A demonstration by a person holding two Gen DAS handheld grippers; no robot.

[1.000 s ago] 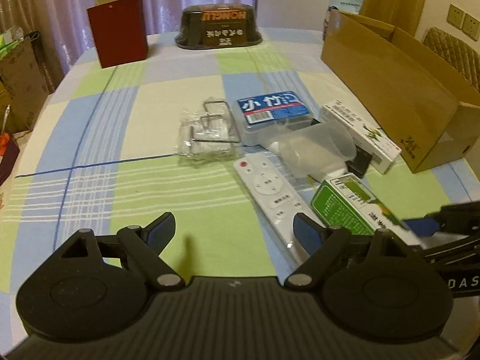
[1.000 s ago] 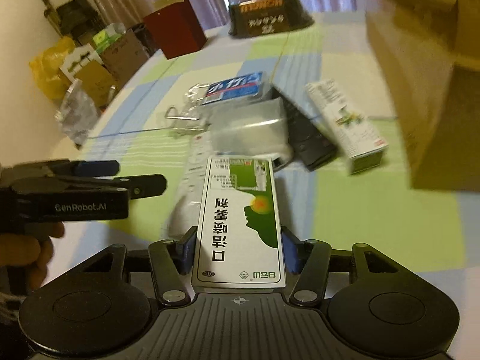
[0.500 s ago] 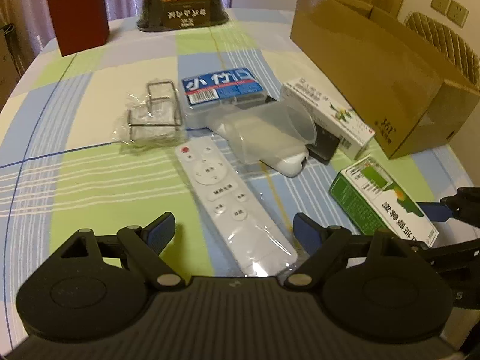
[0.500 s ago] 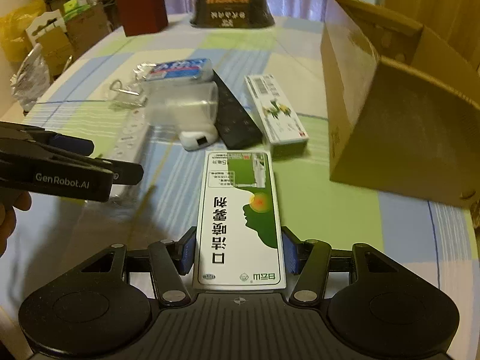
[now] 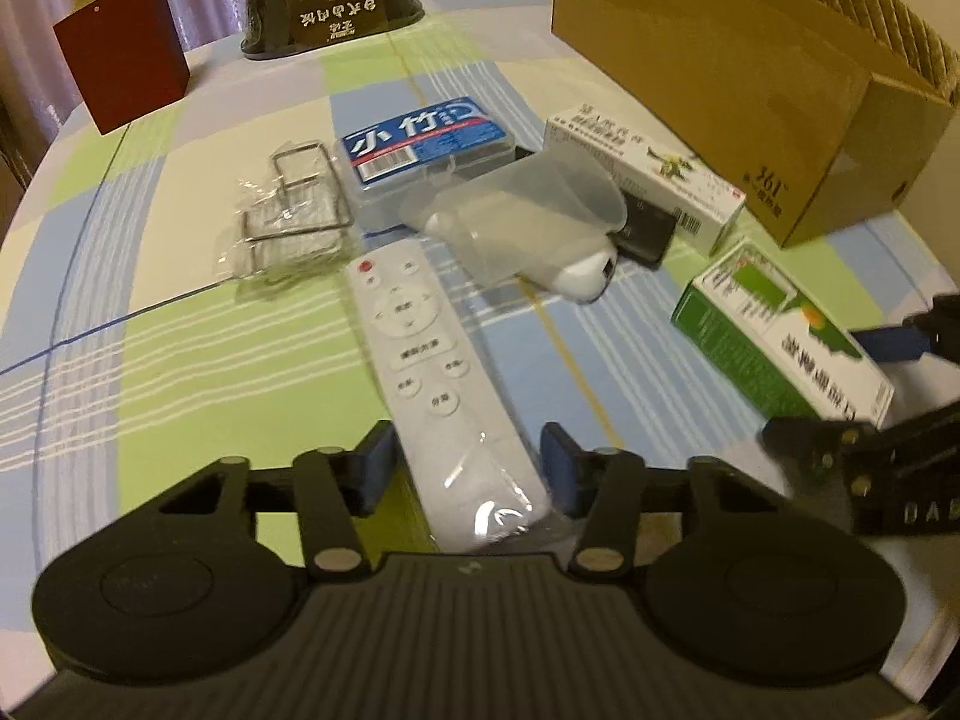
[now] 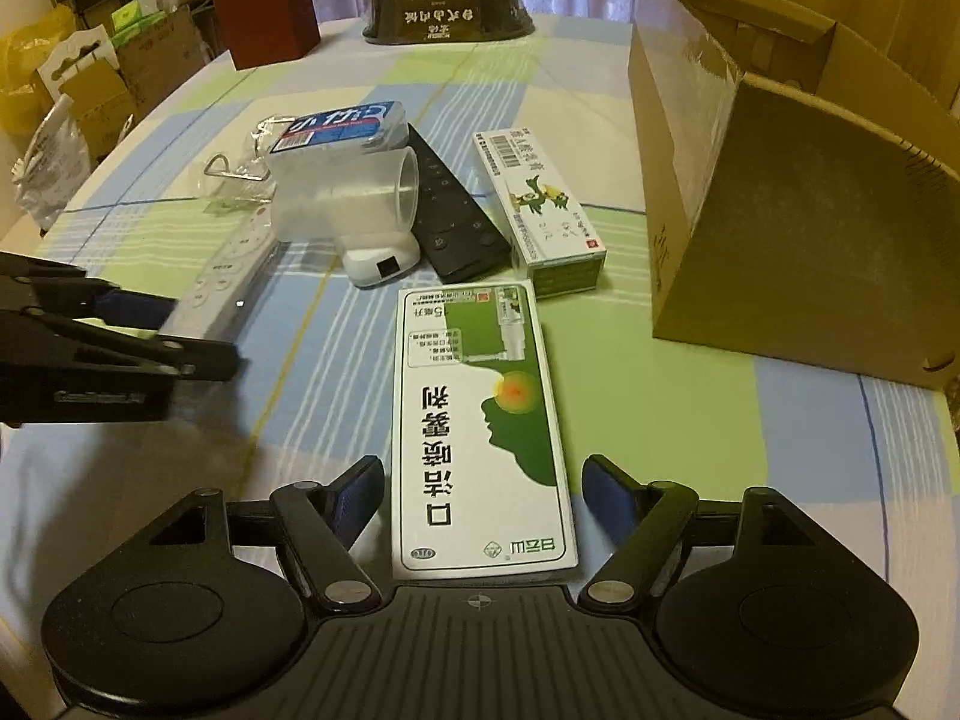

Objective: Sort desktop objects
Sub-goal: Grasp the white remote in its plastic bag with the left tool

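A white remote (image 5: 420, 348) in clear wrap lies on the checked tablecloth. My left gripper (image 5: 468, 468) is open, and the remote's near end sits between its blue pads without visible contact. A green-and-white medicine box (image 6: 480, 420) lies flat in front of the cardboard box (image 6: 780, 192). My right gripper (image 6: 483, 492) straddles its near end, open, with a gap on each side. In the left wrist view the same medicine box (image 5: 780, 342) is at the right, with one right-gripper finger (image 5: 888, 343) beside it.
Behind the remote lie a bagged wire clip (image 5: 288, 222), a blue-labelled clear case (image 5: 420, 144), a clear cup on its side (image 5: 522, 210), a small white device (image 5: 585, 273), a black remote (image 5: 645, 228) and a white carton (image 5: 642, 174). A red box (image 5: 123, 66) and a black tub (image 5: 330, 0) stand far back.
My right gripper has opened and let go of the green-and-white box. My left gripper moved forward over the white remote's near end and its fingers came closer together.
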